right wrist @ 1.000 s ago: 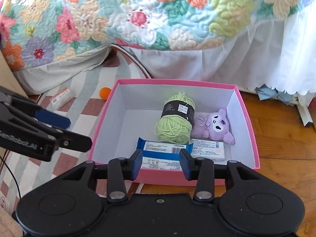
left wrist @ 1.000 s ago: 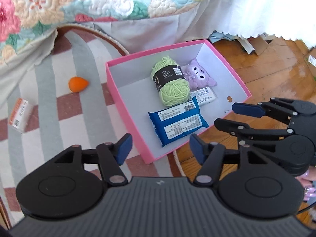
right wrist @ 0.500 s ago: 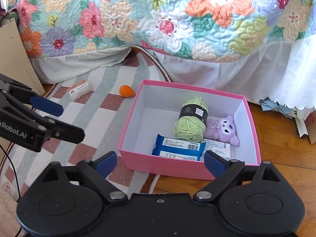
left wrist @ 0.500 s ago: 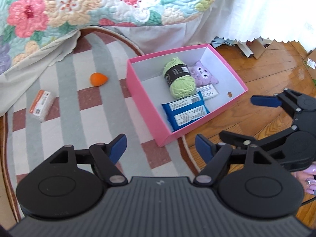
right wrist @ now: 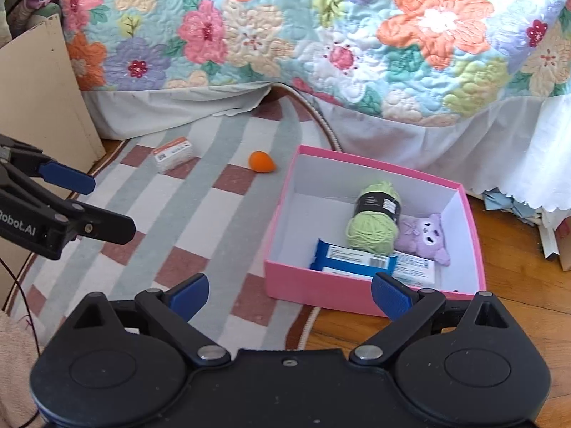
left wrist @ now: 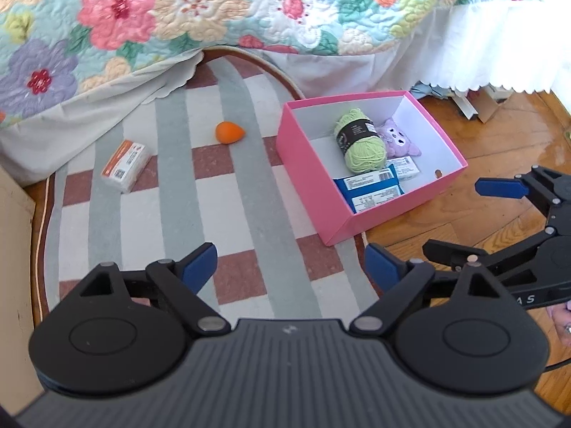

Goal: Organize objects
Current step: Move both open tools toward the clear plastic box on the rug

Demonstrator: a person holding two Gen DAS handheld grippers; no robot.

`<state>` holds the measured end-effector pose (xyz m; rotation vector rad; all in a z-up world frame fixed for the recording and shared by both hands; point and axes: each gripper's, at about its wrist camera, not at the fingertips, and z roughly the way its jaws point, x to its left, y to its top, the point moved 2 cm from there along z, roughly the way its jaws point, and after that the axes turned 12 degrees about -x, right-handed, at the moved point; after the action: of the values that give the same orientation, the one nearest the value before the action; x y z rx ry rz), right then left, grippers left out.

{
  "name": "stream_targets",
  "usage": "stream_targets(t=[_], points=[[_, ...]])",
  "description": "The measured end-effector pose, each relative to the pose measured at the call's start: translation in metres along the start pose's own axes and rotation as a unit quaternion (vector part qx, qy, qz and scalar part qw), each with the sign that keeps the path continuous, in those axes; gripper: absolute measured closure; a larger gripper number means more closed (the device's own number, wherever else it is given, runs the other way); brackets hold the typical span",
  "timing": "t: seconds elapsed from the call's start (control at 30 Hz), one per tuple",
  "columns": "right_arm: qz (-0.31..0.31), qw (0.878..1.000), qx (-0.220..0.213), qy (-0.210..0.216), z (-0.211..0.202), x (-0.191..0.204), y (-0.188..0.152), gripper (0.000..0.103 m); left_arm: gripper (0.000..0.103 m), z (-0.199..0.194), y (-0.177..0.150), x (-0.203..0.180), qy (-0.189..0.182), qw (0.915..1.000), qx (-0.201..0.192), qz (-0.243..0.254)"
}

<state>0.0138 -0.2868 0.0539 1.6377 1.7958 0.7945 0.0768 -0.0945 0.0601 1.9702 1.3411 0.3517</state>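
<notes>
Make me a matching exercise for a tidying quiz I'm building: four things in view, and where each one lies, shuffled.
Things:
1. green yarn ball
2. orange egg-shaped toy
3. blue packet
4. small white and orange box

Places:
A. on the rug, close to the pink box
B. in the pink box, against the purple plush
C. on the rug, nearest the bed skirt
D. in the pink box, by its near wall

Pairs: 1-B, 2-A, 3-D, 4-C
</notes>
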Motion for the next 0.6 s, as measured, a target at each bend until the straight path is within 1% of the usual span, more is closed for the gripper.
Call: stream_targets(t=[0.13, 0.17, 0.23, 0.3, 0.37, 0.47, 0.6], points=[[0.008, 1.0, 0.004, 0.015, 0.003, 0.008, 0.003, 0.004, 0.013, -0.005, -0.002, 0.016, 0.011, 0.9998, -0.006, -0.019], [0.009, 1.0, 0.006, 0.02, 0.004, 0.01, 0.004, 0.004, 0.013, -0.007, -0.003, 0.02, 0.012, 0.9996, -0.012, -0.024], [0.007, 0.999, 0.012, 0.032, 0.006, 0.016, 0.006, 0.004, 0.013, -0.013, -0.002, 0.032, 0.01, 0.9981, -0.037, -0.049], [0.002, 0.999, 0.009, 0.045, 0.004, 0.022, 0.009, 0.004, 0.012, -0.018, -0.001, 0.039, 0.012, 0.9972, -0.051, -0.053], [-0.002, 0.998, 0.005, 0.056, 0.005, 0.029, 0.014, 0.004, 0.012, -0.021, 0.001, 0.047, 0.019, 0.9968, -0.055, -0.054], [-0.014, 0.997, -0.007, 0.079, 0.008, 0.043, 0.022, 0.004, 0.012, -0.023, 0.005, 0.065, 0.021, 0.9957, -0.057, -0.07], [-0.034, 0.993, -0.022, 0.107, 0.021, 0.066, 0.035, 0.004, 0.012, -0.019, 0.008, 0.09, 0.036, 0.9938, -0.063, -0.085]])
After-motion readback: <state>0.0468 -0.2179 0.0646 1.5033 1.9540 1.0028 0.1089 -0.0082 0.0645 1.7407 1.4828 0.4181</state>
